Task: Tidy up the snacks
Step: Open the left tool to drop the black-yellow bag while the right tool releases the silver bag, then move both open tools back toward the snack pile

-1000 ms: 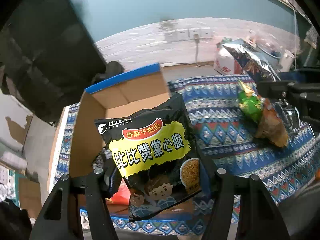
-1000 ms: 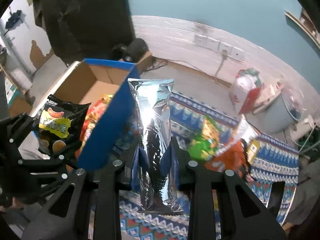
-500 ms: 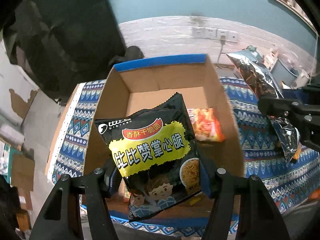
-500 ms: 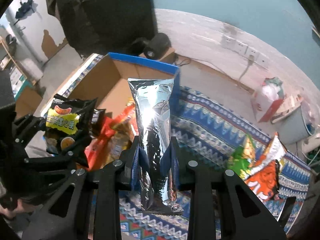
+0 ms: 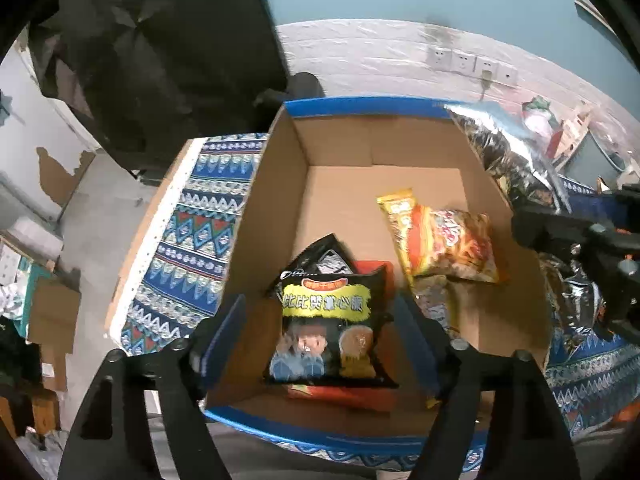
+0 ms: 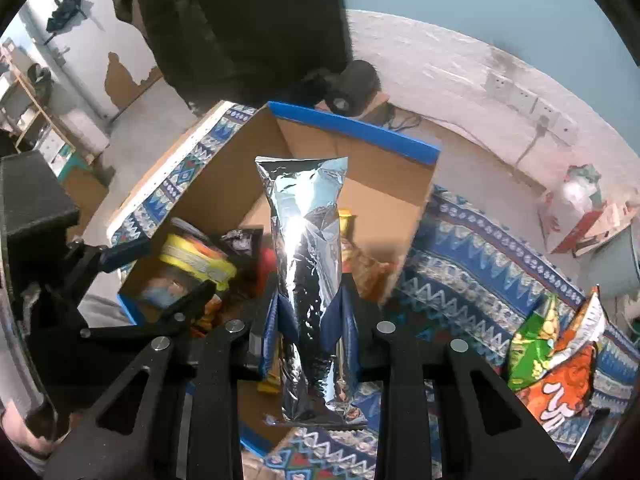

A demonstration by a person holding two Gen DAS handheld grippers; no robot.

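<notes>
An open cardboard box (image 5: 360,106) with a blue rim stands on the patterned tablecloth (image 5: 200,232). My left gripper (image 5: 318,304) hangs over the box, jaws opening. The black noodle-snack bag (image 5: 328,332) lies below them inside the box, clear of both pads, on a red packet (image 5: 372,270). An orange-yellow snack bag (image 5: 440,240) lies further right in the box. My right gripper (image 6: 312,300) is shut on a tall silver foil bag (image 6: 304,220), held upright at the box's right wall (image 6: 412,216). That foil bag (image 5: 504,160) also shows in the left wrist view.
A green bag (image 6: 536,340) and an orange bag (image 6: 560,384) lie on the cloth right of the box. A dark hanging garment (image 6: 240,20) stands beyond the box. Wall sockets (image 5: 464,62) and a red-white package (image 6: 576,208) are at the back.
The left gripper came over the box, its jaws widened and the black bag dropped out of them into the box. The right gripper carried the silver bag left, up to the box.
</notes>
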